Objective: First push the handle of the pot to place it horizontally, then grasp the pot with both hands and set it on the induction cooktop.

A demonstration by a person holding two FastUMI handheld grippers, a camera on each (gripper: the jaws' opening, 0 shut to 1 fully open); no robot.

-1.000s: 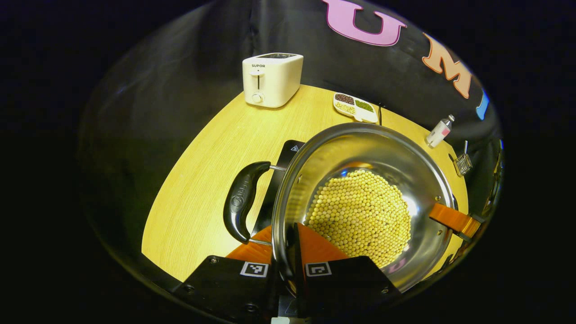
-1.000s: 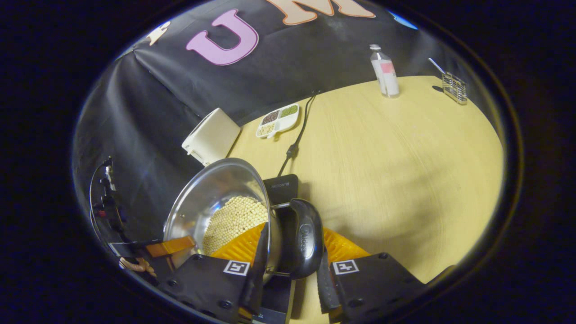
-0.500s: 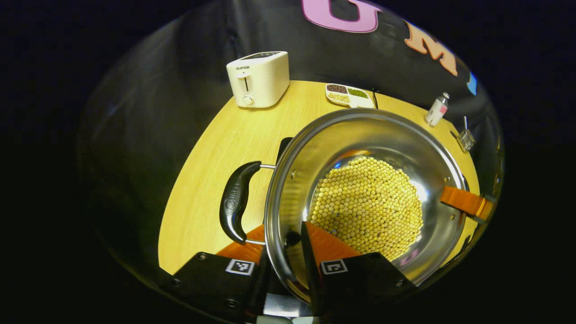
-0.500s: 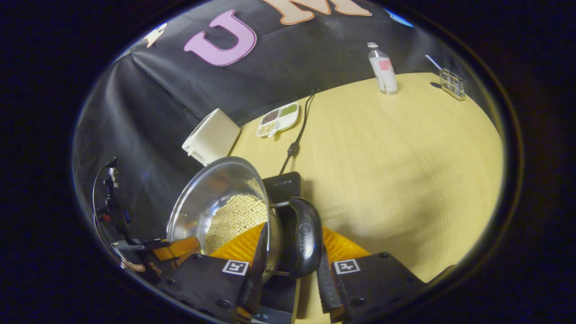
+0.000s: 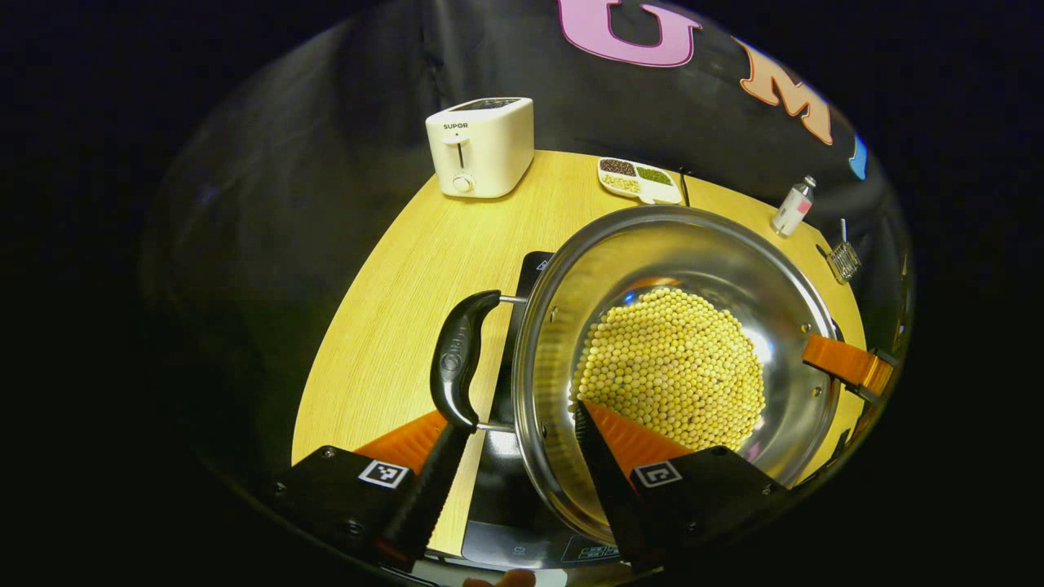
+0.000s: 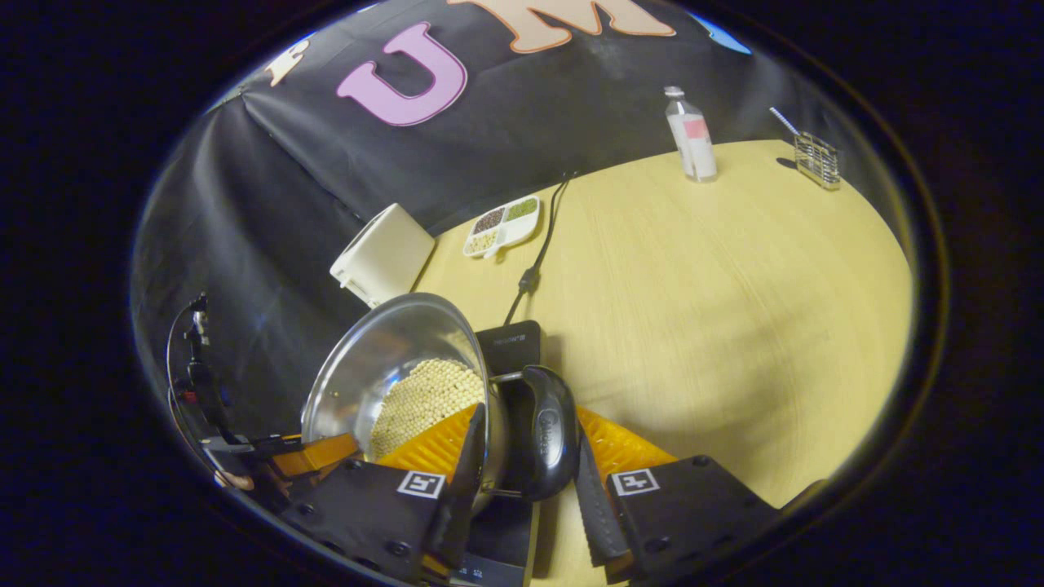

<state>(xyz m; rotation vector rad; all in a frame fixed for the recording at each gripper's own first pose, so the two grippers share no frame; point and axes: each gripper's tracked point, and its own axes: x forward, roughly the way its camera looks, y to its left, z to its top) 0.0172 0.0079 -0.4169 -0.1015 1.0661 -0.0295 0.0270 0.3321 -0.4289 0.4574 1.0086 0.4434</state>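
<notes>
Left gripper view, frame bottom: left gripper (image 5: 510, 481) spread apart, straddling pot (image 5: 677, 359) wall, pot seemingly seated on cooktop (image 5: 502, 497); right gripper (image 6: 522, 481) state unclear.

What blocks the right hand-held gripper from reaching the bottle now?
Probably not reachable straight away: the right hand-held gripper straddles the rim and handle of the pot. Past that, bare table leads to the bottle.
</notes>
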